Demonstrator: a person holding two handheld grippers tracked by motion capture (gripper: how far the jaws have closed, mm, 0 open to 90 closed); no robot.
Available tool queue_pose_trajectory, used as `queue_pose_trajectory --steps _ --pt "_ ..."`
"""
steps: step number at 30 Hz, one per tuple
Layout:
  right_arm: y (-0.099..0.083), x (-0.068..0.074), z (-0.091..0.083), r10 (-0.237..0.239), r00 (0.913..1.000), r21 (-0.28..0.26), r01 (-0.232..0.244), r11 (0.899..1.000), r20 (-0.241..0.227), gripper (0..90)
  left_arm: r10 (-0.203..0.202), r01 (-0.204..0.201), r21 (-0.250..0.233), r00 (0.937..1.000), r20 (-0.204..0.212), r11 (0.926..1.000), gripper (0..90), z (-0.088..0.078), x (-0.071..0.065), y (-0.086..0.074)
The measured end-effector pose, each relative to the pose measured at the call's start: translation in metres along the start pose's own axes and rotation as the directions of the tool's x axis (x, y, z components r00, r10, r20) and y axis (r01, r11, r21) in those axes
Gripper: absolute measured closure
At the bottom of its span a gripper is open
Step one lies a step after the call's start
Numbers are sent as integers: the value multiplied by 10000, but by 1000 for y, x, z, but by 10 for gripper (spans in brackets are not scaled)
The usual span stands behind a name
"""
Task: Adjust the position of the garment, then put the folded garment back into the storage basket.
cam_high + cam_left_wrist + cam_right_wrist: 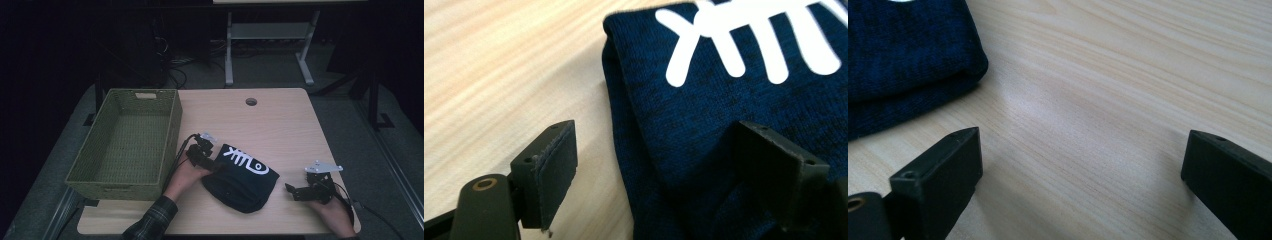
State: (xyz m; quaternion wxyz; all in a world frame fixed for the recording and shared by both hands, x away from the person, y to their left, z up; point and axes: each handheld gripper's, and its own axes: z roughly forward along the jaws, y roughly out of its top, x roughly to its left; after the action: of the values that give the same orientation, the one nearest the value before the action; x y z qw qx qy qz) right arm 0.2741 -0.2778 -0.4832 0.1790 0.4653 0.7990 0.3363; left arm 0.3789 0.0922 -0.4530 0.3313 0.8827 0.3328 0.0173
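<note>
Now, with both sets of jaws spread wide, the folded cloth [242,181] should be pinched at both sides and lifted into the basket [131,141].

We wear a dark plaid sleeve [150,220] on our left arm. Each gripper is black, with a black cable trailing from it and a grey three-cornered plate on top. Our left gripper [674,170] has flat rectangular pads with small screw holes and a brass-ringed hole at one jaw's base; our right gripper [1083,185] has blocky black jaws alike.
</note>
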Motion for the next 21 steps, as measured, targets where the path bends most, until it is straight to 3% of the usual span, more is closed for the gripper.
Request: queue_pose_trajectory --steps 5,8,11,16,21 --pt "0 0 0 2 10000 -4 -2 10000 -2 27 347 -346 265 9994 -16 9990 184 2 -1 0" --pt "0 0 0 -1 10000 -6 1 10000 -7 27 216 -217 261 9997 62 9994 186 5 -2 -2" --pt "0 0 0 -1 10000 -5 1 10000 -10 27 450 -452 302 9990 65 9985 200 6 -2 -2" --pt "0 0 0 -2 10000 -5 2 10000 -10 27 378 -380 286 9992 95 9989 241 6 -4 -2" --pt "0 0 0 3 10000 -10 -3 10000 -15 27 250 -272 383 9980 572 9989 393 3 -5 -2"
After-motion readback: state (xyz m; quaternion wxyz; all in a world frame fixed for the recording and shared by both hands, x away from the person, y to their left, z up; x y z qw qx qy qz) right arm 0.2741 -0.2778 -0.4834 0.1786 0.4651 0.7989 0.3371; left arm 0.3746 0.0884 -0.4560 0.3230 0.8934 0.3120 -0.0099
